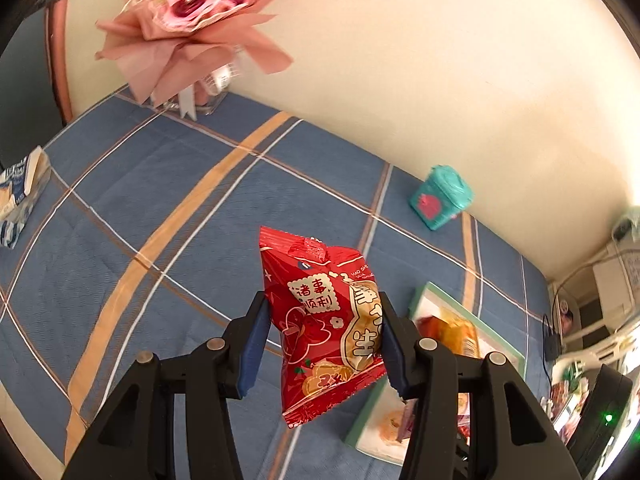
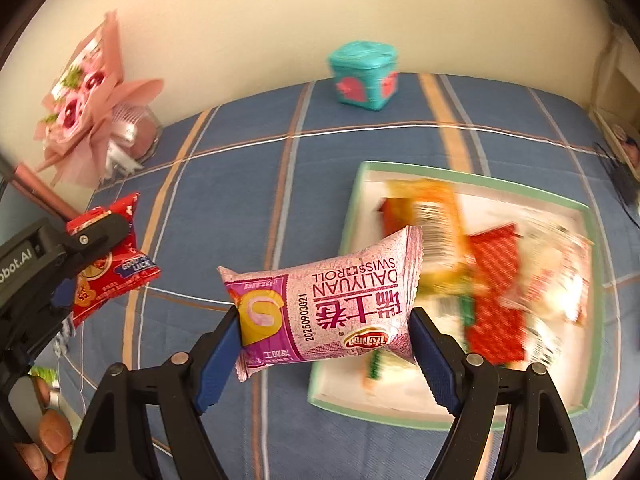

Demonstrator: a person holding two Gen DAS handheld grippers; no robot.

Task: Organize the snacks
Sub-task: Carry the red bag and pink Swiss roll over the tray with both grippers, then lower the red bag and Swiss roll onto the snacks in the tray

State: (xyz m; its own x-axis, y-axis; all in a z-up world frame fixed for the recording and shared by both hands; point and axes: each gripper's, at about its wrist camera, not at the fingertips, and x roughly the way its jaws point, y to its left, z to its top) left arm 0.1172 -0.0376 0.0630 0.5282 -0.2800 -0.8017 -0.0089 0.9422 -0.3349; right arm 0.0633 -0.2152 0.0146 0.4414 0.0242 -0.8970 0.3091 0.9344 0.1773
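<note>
Right now I have my left claw [image 1: 324,344] clenched on a red snack packet [image 1: 320,320] and my right claw [image 2: 322,344] on a pink Swiss roll pack [image 2: 324,308], both above the table beside the tray [image 2: 592,280]; they look light, puffy and slippery, so I judge mid-body holds safest.

Bright, warm indoor light; both my fisheye views bend hard at the rims.

From my right wrist, the snack packets [image 2: 492,280] in the green-rimmed tray [image 2: 596,280] smear with motion blur, while the pink Swiss roll packet [image 2: 332,308] reads sharp. From my left wrist, the red snack packet [image 1: 320,320] is crisp and glossy, the bouquet [image 1: 192,20] soft, the wall [image 1: 440,60] washed pale. Black vignette fills every corner.
</note>
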